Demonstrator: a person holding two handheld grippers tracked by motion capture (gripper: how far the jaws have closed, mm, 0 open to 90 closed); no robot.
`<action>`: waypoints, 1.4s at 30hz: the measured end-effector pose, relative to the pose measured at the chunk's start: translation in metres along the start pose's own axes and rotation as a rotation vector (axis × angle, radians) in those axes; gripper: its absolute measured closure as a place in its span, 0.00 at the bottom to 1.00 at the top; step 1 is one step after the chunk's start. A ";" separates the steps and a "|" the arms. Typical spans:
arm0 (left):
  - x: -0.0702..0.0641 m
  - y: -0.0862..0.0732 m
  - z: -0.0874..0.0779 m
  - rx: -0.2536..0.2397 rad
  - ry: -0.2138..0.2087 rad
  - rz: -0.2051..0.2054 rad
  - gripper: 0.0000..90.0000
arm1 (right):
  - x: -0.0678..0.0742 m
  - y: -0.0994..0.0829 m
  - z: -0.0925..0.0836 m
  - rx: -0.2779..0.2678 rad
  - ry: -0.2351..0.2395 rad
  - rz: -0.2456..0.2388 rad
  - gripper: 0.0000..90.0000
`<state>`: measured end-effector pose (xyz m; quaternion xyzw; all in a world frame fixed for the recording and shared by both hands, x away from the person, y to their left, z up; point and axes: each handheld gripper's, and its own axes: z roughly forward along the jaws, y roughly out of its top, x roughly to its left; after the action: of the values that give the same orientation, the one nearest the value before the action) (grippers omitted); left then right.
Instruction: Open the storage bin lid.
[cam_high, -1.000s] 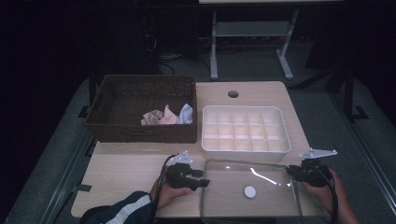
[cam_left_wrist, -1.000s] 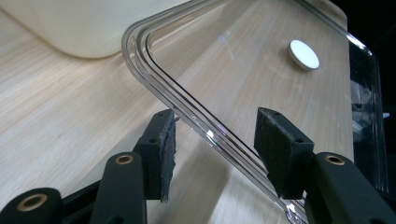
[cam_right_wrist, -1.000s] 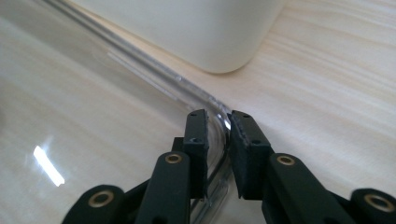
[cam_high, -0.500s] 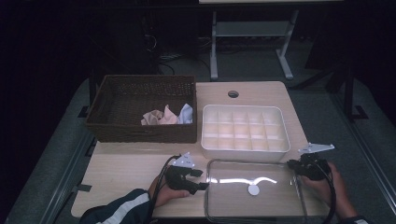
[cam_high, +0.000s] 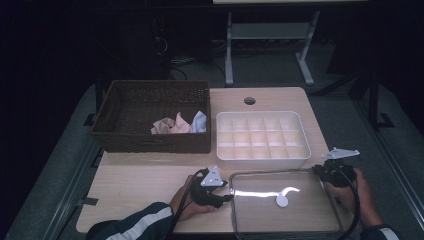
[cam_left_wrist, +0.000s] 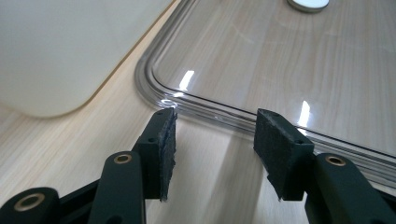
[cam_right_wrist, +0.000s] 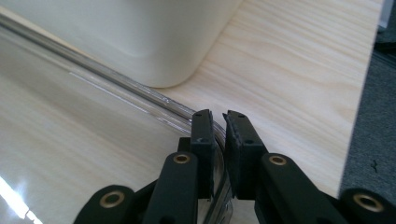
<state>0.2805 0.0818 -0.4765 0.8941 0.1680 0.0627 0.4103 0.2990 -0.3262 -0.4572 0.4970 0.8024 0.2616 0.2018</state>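
Pinching the clear lid (cam_high: 285, 210) rim with the right tool (cam_right_wrist: 218, 122), left tool (cam_left_wrist: 215, 135) spread, lift evenly toward the far tray (cam_high: 262, 155).

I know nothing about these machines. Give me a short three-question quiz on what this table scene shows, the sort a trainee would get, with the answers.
1. True or false: the right gripper has its jaws pinched on the rim of the clear, flat rectangular plastic lid.
2. Which container holds the crumpled cloths: A, the dark woven wicker basket, or B, the white plastic tray with many compartments?
3. Fill in: the left gripper has its jaws standing ____ beside the lid's edge.

Key
1. True; the rim sits between the nearly closed jaws.
2. A.
3. Open; the pads stand apart, short of the rim.
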 end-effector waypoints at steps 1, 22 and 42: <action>0.000 0.004 0.004 0.002 0.001 0.006 0.52 | -0.004 0.001 0.000 0.005 -0.012 0.003 0.90; 0.054 -0.033 -0.070 0.014 0.059 -0.032 0.36 | 0.053 0.022 -0.019 -0.047 0.204 -0.176 0.81; 0.091 -0.079 -0.096 0.018 0.136 -0.093 0.30 | 0.138 0.043 0.020 -0.029 0.356 -0.324 0.94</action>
<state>0.3223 0.2302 -0.4752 0.8827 0.2372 0.1028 0.3924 0.2818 -0.1812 -0.4543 0.3048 0.8908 0.3207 0.1036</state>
